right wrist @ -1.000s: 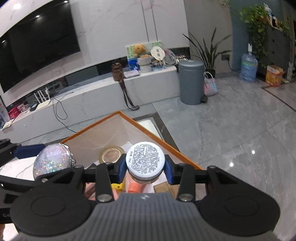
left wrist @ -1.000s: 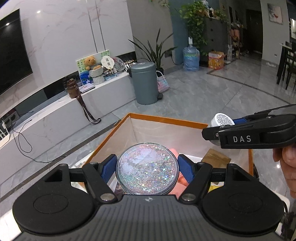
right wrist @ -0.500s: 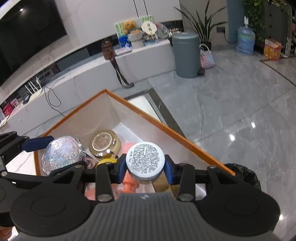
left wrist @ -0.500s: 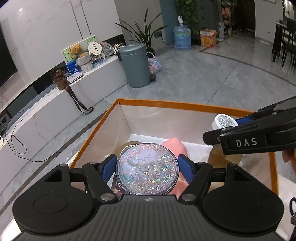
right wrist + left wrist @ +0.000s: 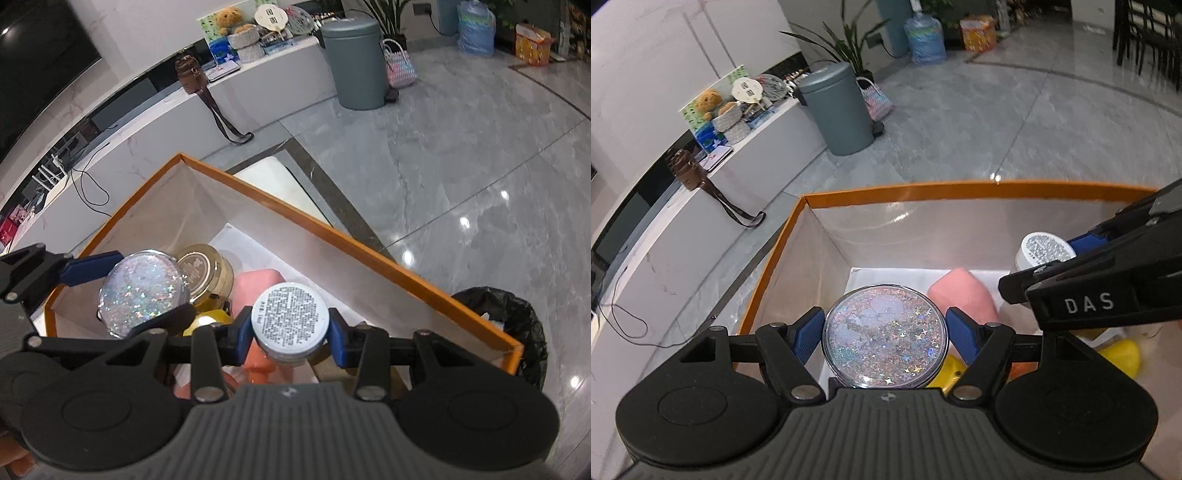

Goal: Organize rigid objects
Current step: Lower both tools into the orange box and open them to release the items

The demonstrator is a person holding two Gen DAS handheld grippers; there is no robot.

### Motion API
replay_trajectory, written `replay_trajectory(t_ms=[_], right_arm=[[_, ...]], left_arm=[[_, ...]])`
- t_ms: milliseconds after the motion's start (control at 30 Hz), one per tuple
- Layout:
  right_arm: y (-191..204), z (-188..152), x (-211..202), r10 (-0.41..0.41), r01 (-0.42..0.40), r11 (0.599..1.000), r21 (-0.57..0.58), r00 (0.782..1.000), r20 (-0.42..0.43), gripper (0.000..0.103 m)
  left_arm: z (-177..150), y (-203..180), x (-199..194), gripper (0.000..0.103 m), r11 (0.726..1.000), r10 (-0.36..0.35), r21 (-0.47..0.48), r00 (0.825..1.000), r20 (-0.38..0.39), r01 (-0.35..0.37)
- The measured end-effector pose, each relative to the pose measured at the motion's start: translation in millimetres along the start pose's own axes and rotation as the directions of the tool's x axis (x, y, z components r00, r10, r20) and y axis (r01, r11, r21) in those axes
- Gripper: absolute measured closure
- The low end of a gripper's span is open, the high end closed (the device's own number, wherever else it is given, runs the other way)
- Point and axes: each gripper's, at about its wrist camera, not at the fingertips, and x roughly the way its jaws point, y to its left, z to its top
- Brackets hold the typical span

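Left claw (image 5: 885, 334) pinching glitter disc (image 5: 885, 336), right claw (image 5: 290, 328) pinching white jar (image 5: 290, 320); gold tin (image 5: 207, 275) beyond disc visible only from right. Both lower into orange-rimmed box (image 5: 923, 190) than before.

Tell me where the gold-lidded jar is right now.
In the right wrist view, the gold-lidded jar sits inside the orange-rimmed box, left of centre, just behind the glitter disc and beside a pink item.

Left gripper (image 5: 885, 332) with glitter disc (image 5: 885, 336): lowered, now inside orange-rimmed box (image 5: 960, 187), above its contents | Right gripper (image 5: 290, 325) with white jar (image 5: 290, 319): lowered over same box, tilted further downward | Both: closer to pink item (image 5: 964, 299)
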Motion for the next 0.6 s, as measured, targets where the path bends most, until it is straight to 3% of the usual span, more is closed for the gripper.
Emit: replay_trajectory(t_ms=[500, 600], right_arm=[[0.9, 7.5, 28.3, -0.003, 0.009, 0.996, 0.084, 0.997, -0.071, 0.062], [3.9, 10.0, 32.7, -0.036, 0.042, 0.995, 0.085, 0.997, -0.072, 0.062]], left_arm=[[9.1, 4.4, 44.7, 0.02, 0.998, 0.013, 0.058, 0.994, -0.11, -0.007], [12.0, 5.0, 49.4, 0.02, 0.998, 0.012, 0.068, 0.991, -0.135, -0.003]])
